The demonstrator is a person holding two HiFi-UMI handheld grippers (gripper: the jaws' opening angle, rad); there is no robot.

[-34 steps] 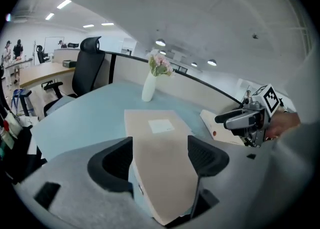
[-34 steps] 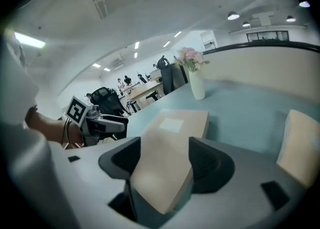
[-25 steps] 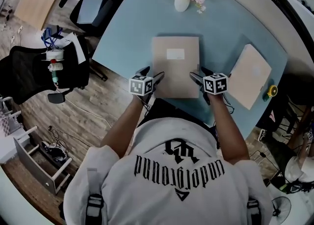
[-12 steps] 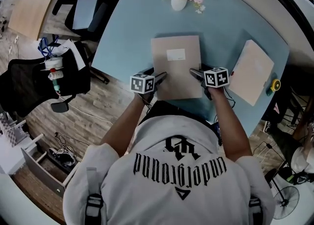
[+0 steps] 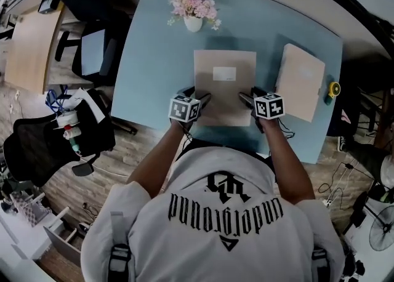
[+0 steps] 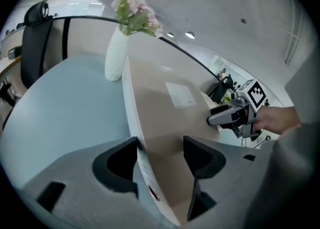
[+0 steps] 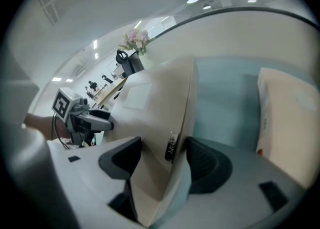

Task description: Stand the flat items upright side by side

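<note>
Two grippers bracket the beige folder (image 5: 224, 87), which lies flat on the blue table (image 5: 154, 59). The left gripper (image 5: 202, 98) is at its 7 o'clock corner and the right gripper (image 5: 245, 97) at 5 o'clock. Both jaw pairs have just been closing astride its side edges, not yet clamped. A second folder (image 5: 300, 82) lies at 3 o'clock.

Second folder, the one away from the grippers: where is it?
Head view: the second folder lies flat at the table's right side, between the labelled folder and a yellow object at the edge.
</note>
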